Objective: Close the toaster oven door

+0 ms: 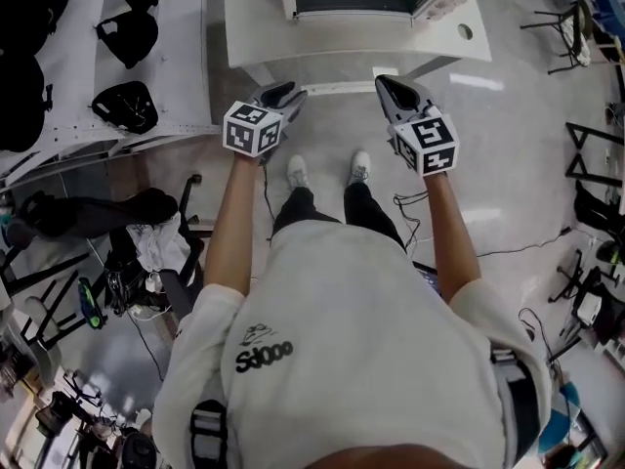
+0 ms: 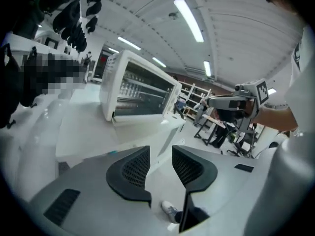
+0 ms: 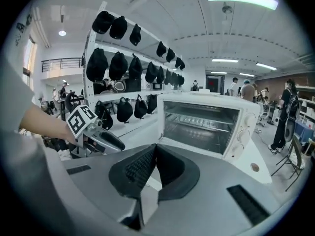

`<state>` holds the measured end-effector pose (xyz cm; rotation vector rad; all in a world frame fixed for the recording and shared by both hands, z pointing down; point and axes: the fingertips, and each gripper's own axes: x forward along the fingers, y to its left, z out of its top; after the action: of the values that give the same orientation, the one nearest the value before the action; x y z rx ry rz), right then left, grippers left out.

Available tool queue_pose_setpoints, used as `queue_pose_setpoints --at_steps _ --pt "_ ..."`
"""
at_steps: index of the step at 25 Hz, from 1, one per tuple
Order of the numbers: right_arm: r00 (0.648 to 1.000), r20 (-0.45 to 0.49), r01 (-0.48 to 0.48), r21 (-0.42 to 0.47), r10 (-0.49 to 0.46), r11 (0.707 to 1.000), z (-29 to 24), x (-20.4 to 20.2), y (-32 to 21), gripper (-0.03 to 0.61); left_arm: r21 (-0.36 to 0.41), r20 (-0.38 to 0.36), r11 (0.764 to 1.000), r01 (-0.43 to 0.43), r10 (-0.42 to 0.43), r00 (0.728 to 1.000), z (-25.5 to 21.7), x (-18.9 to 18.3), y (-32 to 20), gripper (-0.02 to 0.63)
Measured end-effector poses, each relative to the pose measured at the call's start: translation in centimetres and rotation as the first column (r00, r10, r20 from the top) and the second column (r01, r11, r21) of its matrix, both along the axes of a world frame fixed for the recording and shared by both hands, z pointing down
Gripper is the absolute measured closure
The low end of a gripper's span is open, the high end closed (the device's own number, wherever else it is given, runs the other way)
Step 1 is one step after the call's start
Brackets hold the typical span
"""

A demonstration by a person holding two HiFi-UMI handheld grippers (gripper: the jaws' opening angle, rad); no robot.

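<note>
The left tool (image 2: 160, 154) is seen with its jaws parted and nothing between them. The right tool (image 3: 155, 150) is seen with its pads brought together, empty. Both are held short of the near edge of the white worktop (image 1: 252, 29), above the floor and the person's shoes (image 1: 329, 170).

On that worktop the toaster oven (image 3: 209, 119) is shown facing the person, its door (image 2: 147, 120) folded down and left hanging out level. The task is judged to be at the approach, with no contact made so far. For the next move, a tool would have to be brought under the door's front edge so that it can be swung up and pressed home against the oven's face.

The bare cavity, its wire rack and the knobs on the right side are shown only in the right gripper view, along with a rack of dark caps (image 3: 118, 65) behind the oven. The door is given edge-on as a thin slab in the left gripper view. The gap between tools and worktop is made plain only in the head view.
</note>
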<state>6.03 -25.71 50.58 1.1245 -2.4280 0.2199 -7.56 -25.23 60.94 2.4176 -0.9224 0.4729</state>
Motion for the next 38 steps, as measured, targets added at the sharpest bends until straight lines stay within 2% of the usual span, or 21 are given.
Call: queue_pose_setpoints --at_steps 3,8,12,17,23,27,32,38 --pt "0.998 0.03 0.05 -0.075 -0.048 0.996 2.5 0.3 0.0 0.571 -0.055 0.062 0.998 0.012 -0.009 0.998 3.6 0.5 1.2 0.449" --pt "0.993 0.114 0.053 -0.173 -0.034 0.983 5.9 1.2 -0.7 0.571 -0.138 0.124 0.989 0.055 -0.038 0.992 9.1 0.6 1.7 0.44" --pt "0.997 0.069 0.057 -0.209 -0.044 0.976 8.6 2.3 -0.4 0.571 -0.185 0.164 0.98 0.071 -0.041 0.986 13.2 1.0 1.3 0.44" --pt "1.0 -0.004 0.02 -0.233 -0.021 0.972 10.6 4.4 -0.3 0.571 -0.235 0.129 0.968 0.09 -0.061 0.99 17.5 2.5 -0.4 0.44" --pt "0.999 -0.051 -0.025 -0.24 0.013 0.97 10.8 6.4 0.0 0.569 -0.168 0.087 0.977 0.128 -0.115 0.99 18.2 3.3 -2.8 0.443" --pt "0.998 -0.056 -0.051 -0.22 0.04 0.974 10.1 7.3 0.1 0.569 -0.126 0.115 0.988 0.094 -0.08 0.99 17.2 3.5 -2.8 0.446" --pt "0.996 -0.082 -0.044 -0.202 0.028 0.978 9.3 6.7 -0.1 0.569 -0.112 0.122 0.992 0.058 -0.044 0.992 15.2 3.5 -2.0 0.451" --pt "0.997 -0.074 -0.037 -0.163 0.025 0.986 7.6 5.8 -1.1 0.569 -0.063 0.088 0.994 0.09 -0.085 0.992 11.7 3.2 -1.8 0.491"
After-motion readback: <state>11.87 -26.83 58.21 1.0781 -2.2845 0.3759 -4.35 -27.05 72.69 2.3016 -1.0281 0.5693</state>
